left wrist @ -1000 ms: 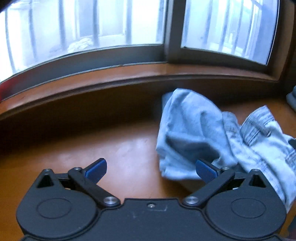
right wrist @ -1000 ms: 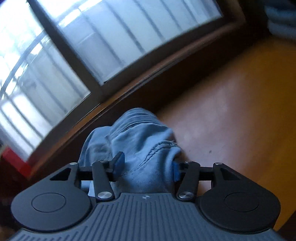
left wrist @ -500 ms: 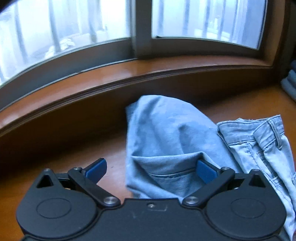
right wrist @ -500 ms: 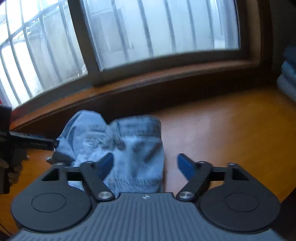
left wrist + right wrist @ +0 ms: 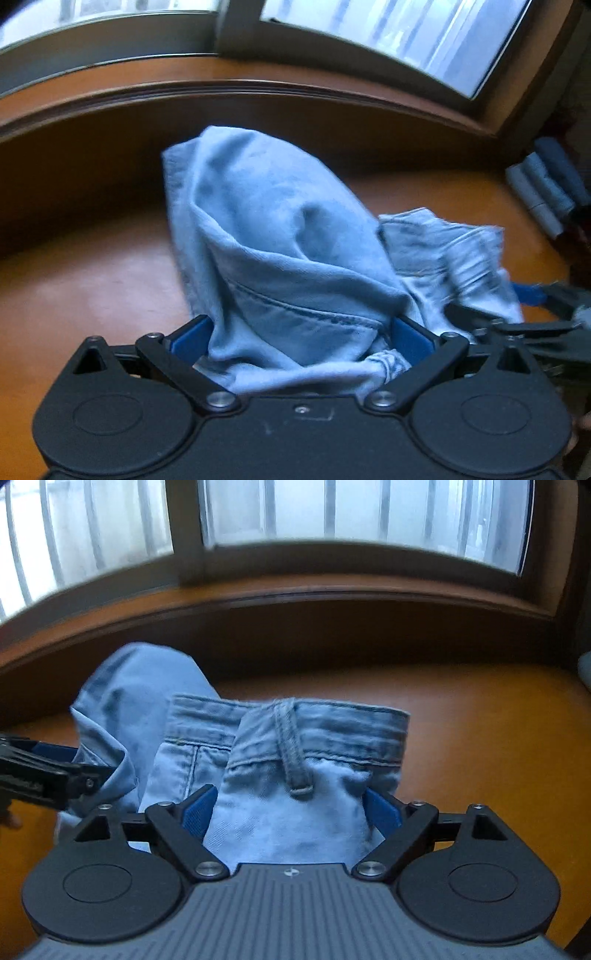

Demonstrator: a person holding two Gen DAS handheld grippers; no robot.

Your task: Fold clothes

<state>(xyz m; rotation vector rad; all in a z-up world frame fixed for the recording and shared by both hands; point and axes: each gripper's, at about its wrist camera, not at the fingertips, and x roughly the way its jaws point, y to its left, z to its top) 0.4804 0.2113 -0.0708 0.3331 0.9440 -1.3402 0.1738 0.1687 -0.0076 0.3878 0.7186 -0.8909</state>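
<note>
On the orange counter (image 5: 92, 280), below the window sill (image 5: 332, 590), pale denim jeans (image 5: 280, 236) are seen crumpled in a heap. Left tongs (image 5: 299, 334) are spread around a bunched fold at the near left of the heap; the jaws are closing, with cloth between them. Right tongs (image 5: 291, 808) are set wide about the waistband part, just below a belt loop (image 5: 293, 749), with denim filling the gap. Whether the pads press the cloth cannot be told. Folded clothes (image 5: 546, 192) are stacked at far right.
</note>
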